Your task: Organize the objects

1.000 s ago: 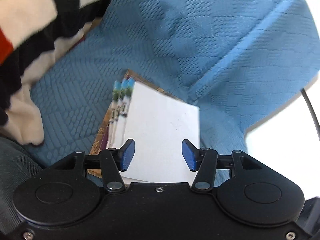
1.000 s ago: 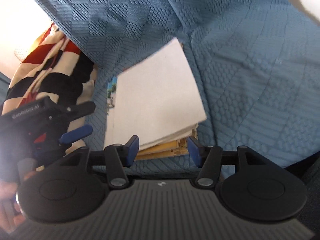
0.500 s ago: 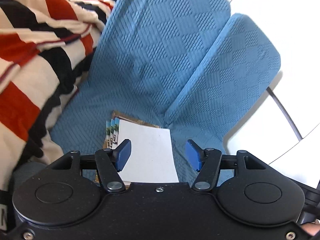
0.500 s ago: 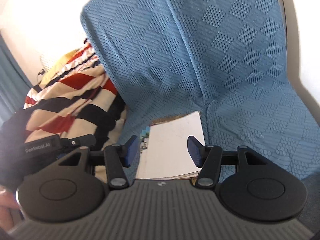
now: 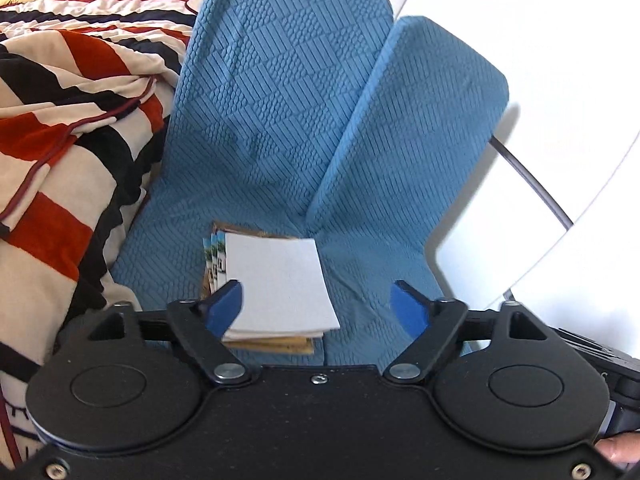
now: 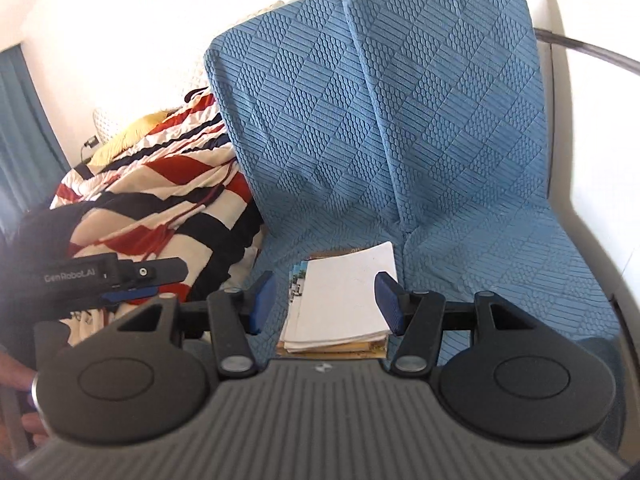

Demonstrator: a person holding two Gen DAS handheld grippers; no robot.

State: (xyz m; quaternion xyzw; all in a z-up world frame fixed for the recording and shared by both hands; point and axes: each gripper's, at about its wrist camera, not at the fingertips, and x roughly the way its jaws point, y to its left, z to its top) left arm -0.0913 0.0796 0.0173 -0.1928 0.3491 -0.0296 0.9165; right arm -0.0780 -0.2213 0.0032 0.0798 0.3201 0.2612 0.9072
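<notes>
Blue quilted seat cover (image 5: 256, 184) over a chair, white wall behind, striped red, black and cream blanket (image 5: 60, 128) heaped at the left. Small stack of booklets (image 5: 276, 284) flat on the seat, near the crease where seat meets backrest, a plain white cover on top, coloured covers fanned out at the left edge, a brown one underneath. Squared up fairly well, lying alone, touched by neither tool.

Left gripper (image 5: 318, 306) above the near edge of the stack, jaws spreading wider, nothing between the pads but air; blue left pad only overlapping the white cover in the view, not pressing it. Right gripper (image 6: 326, 300) likewise above the stack (image 6: 340, 304), jaws released and half apart, nothing clamped. Left tool also visible at the left of the right wrist view, over the blanket.

Judged step: placing of the booklets done, both tools clear of them. Judged next: pick another item to tidy, most likely the crumpled blanket; would call for swinging left, coming down on a fold, clamping cloth with both tools. Risk: dragging fabric across the stack and scattering it.
</notes>
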